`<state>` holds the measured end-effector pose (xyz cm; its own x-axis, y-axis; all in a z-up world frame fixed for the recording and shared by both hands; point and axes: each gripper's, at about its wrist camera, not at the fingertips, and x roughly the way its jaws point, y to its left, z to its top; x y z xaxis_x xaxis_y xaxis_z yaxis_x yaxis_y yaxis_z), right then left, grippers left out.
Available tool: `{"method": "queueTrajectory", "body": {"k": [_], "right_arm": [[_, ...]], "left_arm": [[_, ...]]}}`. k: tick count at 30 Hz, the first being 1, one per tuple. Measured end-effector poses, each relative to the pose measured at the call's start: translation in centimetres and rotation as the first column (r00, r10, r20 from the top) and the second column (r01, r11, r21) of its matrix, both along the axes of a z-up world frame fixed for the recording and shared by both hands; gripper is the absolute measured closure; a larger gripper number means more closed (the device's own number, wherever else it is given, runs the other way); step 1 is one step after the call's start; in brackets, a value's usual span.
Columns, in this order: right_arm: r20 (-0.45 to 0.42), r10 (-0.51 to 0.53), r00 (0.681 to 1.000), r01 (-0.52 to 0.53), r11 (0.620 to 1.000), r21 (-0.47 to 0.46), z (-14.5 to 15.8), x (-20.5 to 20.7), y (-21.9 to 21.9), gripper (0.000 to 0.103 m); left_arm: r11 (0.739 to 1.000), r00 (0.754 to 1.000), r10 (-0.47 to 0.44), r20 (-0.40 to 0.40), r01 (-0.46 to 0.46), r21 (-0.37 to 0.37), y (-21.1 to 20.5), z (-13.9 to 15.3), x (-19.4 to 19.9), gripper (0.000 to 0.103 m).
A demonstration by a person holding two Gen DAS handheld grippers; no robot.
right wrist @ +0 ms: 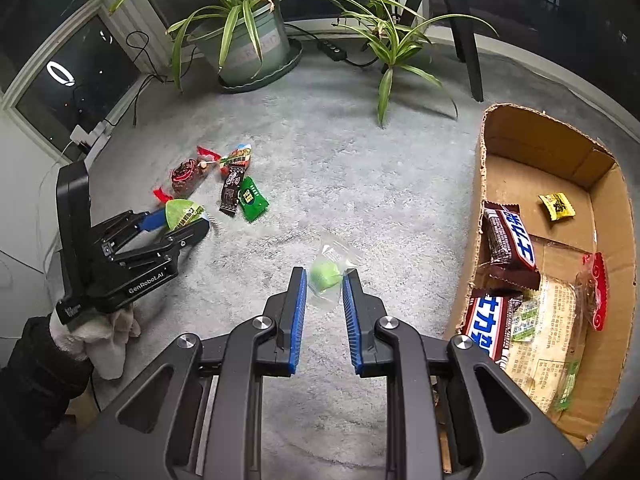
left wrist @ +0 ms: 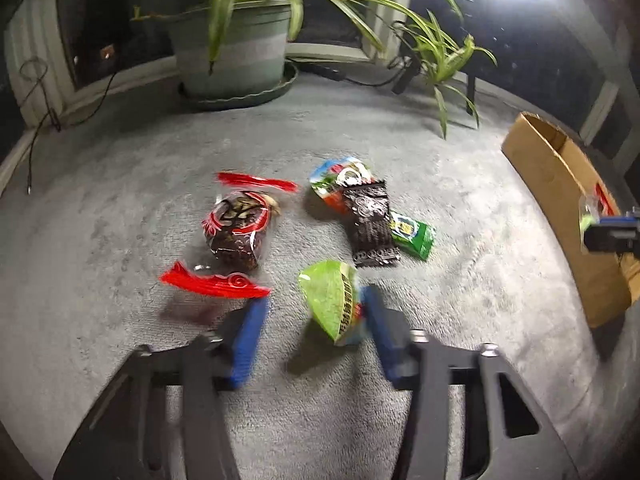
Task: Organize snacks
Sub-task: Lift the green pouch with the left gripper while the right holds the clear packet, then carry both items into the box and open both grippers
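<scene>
My left gripper (left wrist: 314, 312) is open around a light green snack packet (left wrist: 332, 300), which leans against its right finger; it also shows in the right wrist view (right wrist: 182, 216). Ahead lie a red-wrapped dark snack (left wrist: 236, 232), a black packet (left wrist: 370, 224), a colourful packet (left wrist: 336, 180) and a small green packet (left wrist: 412, 234). My right gripper (right wrist: 325, 276) is closed on a small clear packet with a green sweet (right wrist: 326, 274), above the carpet. The cardboard box (right wrist: 480, 184) on the right holds several snacks.
A potted plant (right wrist: 252, 52) and a smaller plant (right wrist: 394, 48) stand at the back by the window. A power strip (right wrist: 330, 48) and cables lie near them. A black chair leg (right wrist: 470, 40) stands behind the box. Grey carpet (right wrist: 360, 184) covers the floor.
</scene>
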<state>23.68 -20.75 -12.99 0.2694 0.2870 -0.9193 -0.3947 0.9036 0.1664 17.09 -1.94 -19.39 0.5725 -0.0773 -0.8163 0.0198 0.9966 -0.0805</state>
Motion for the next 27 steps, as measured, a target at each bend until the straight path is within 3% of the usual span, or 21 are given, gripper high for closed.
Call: {"method": "queueTrajectory", "body": {"k": [1,3,8,15,27], "right_arm": [[0.001,-0.003,1.0,0.003,1.0,0.001,0.0,0.0,-0.1,0.084],[0.001,-0.006,1.0,0.006,1.0,0.004,0.0,0.0,-0.2,0.084],[0.01,-0.007,1.0,0.007,1.0,0.016,0.5,-0.1,-0.6,0.084],[0.049,-0.025,0.998,0.024,0.999,0.034,2.5,-0.9,-2.3,0.084],[0.097,-0.154,0.983,0.154,0.988,0.016,5.1,-2.1,-10.9,0.084]], "left_arm": [[1.0,1.0,-0.002,0.004,0.002,-0.002,0.0,0.0,-0.1,0.077],[1.0,1.0,-0.009,0.007,0.009,-0.019,0.0,0.1,-0.3,0.081],[0.999,1.0,-0.006,0.016,0.007,-0.046,0.3,0.5,-0.6,0.082],[0.995,0.997,-0.016,0.071,0.023,-0.102,-0.4,3.5,-1.5,0.082],[0.963,0.977,-0.142,0.161,0.174,-0.204,-8.1,7.8,-1.2,0.082]]}}
